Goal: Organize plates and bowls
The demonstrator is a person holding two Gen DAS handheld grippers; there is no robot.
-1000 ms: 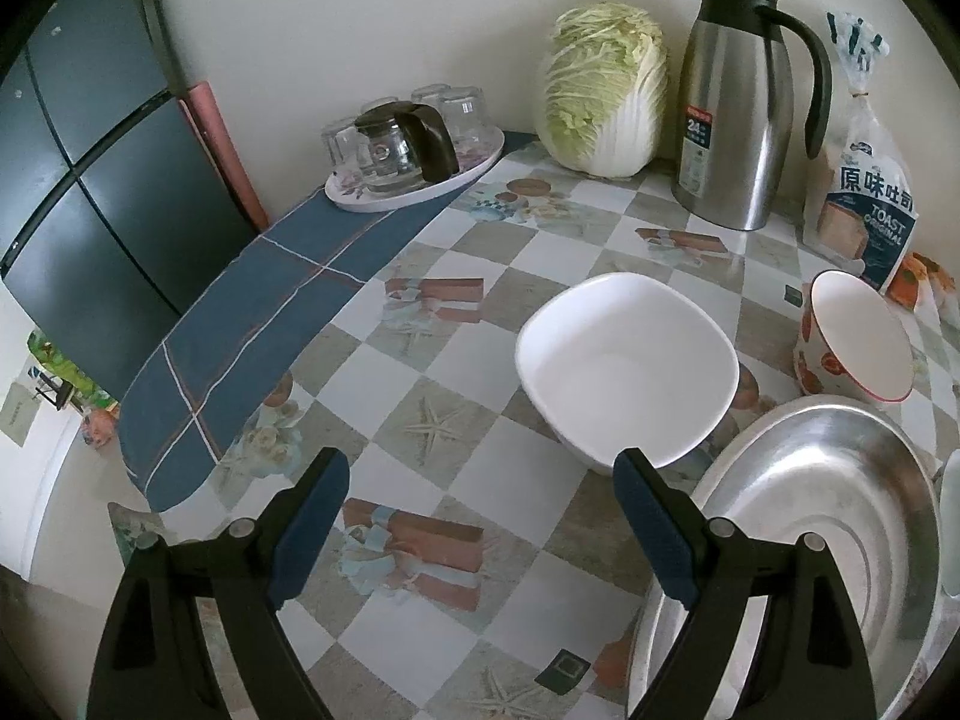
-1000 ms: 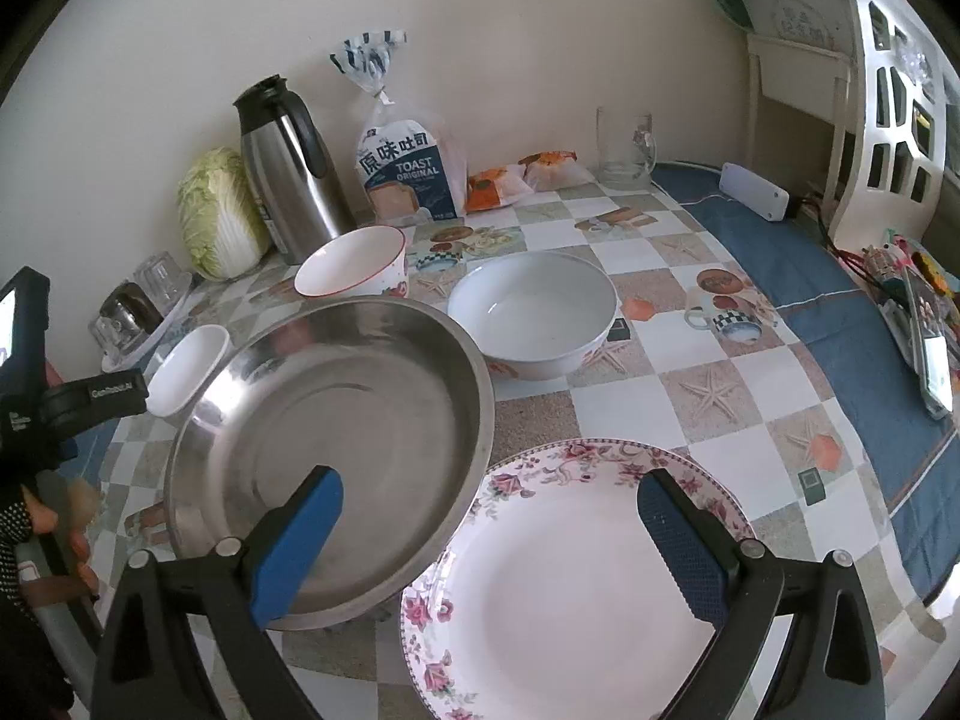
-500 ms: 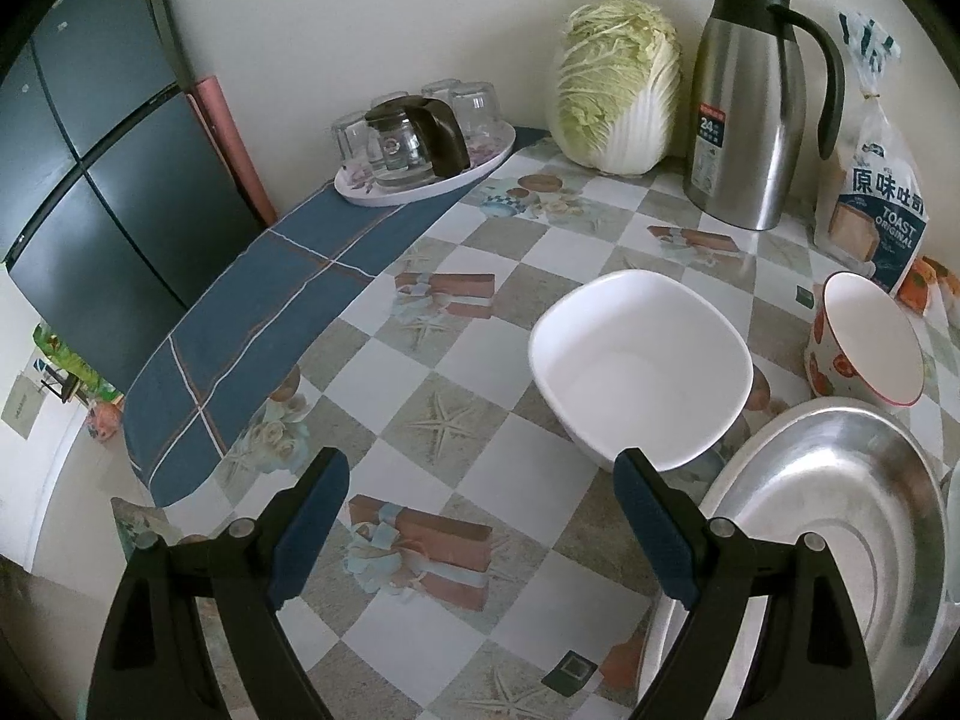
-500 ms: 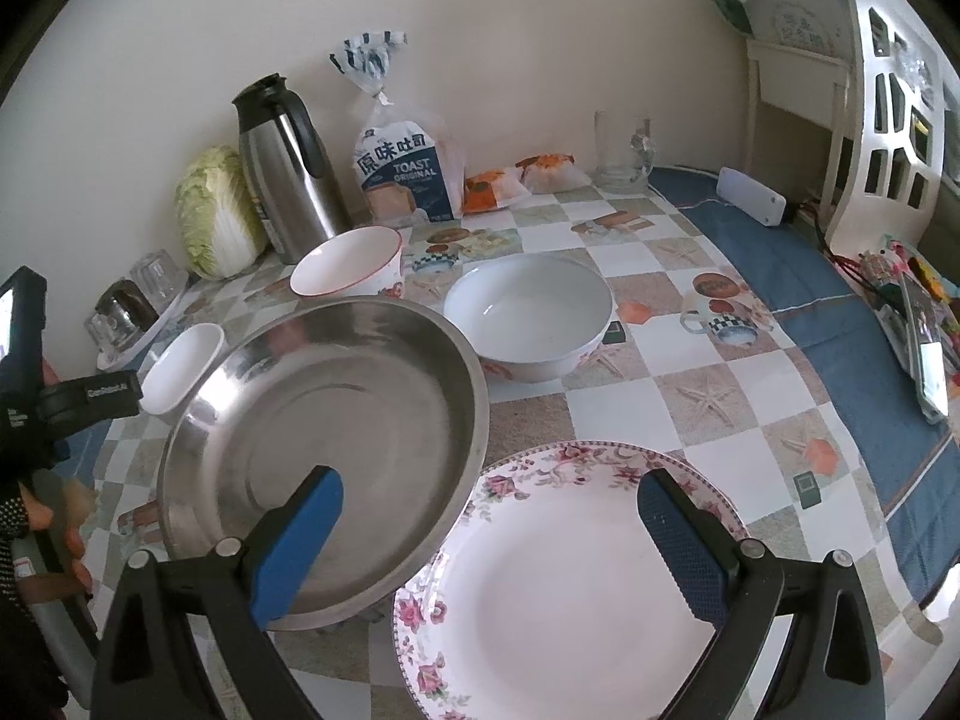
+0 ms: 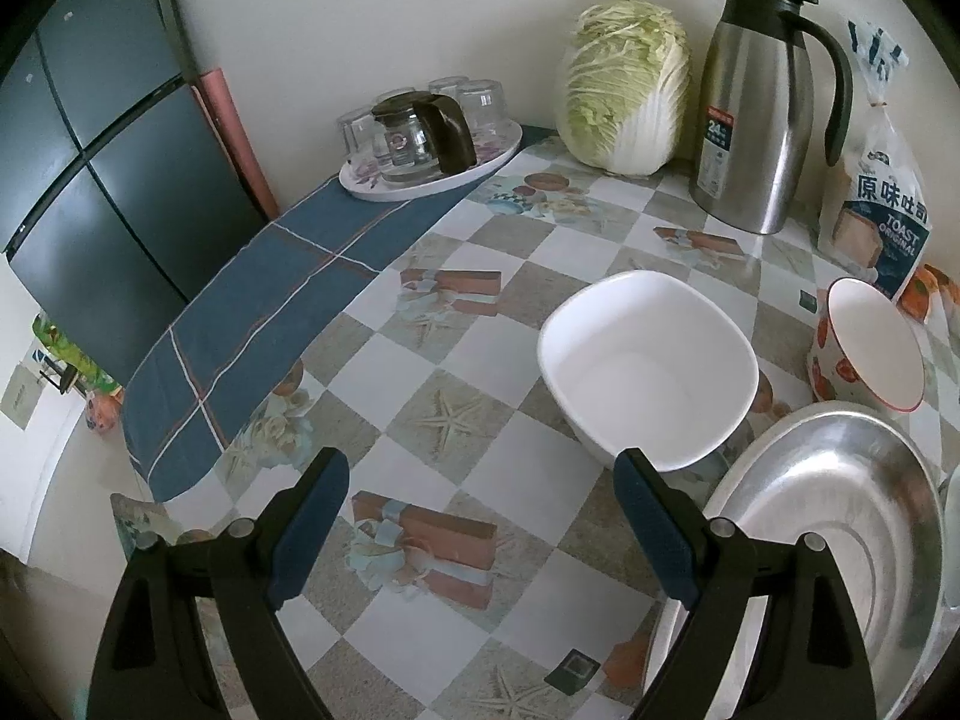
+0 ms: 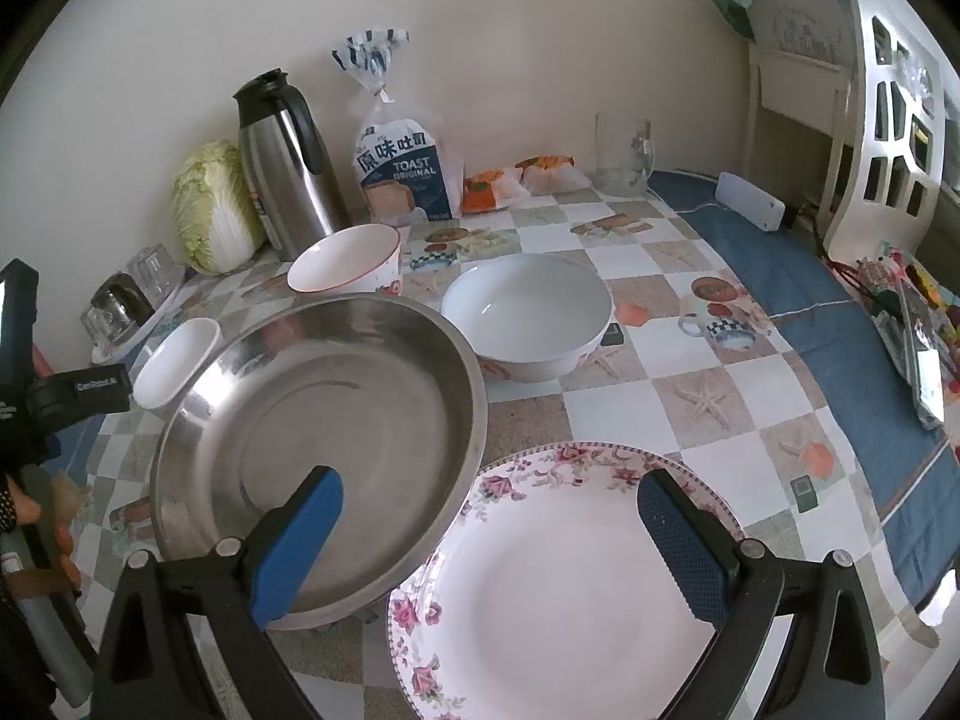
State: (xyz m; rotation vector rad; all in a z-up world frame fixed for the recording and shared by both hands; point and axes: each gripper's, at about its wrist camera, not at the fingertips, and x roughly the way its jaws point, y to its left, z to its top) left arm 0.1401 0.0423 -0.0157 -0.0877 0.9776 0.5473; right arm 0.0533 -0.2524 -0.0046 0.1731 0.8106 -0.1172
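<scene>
A white square bowl point(image 5: 648, 360) stands on the checkered table just ahead and right of my open, empty left gripper point(image 5: 480, 516); it also shows in the right wrist view point(image 6: 174, 360). A red-rimmed bowl point(image 5: 870, 354) point(image 6: 345, 261) stands behind a large steel basin point(image 5: 834, 516) point(image 6: 324, 420). A round white bowl point(image 6: 528, 312) sits mid-table. A floral plate point(image 6: 558, 588) lies under my open, empty right gripper point(image 6: 489, 546), its edge tucked beside the basin.
Along the back wall stand a cabbage point(image 5: 624, 84), a steel thermos jug point(image 5: 756, 108), a toast bag point(image 6: 402, 162) and a tray of glasses with a teapot point(image 5: 426, 144). A glass mug point(image 6: 621, 156) and a white chair point(image 6: 864, 120) are at the right.
My left gripper has drifted slightly, so the square bowl sits a little further right and lower in its view. The right gripper's view has shifted slightly left. Nothing was grasped.
</scene>
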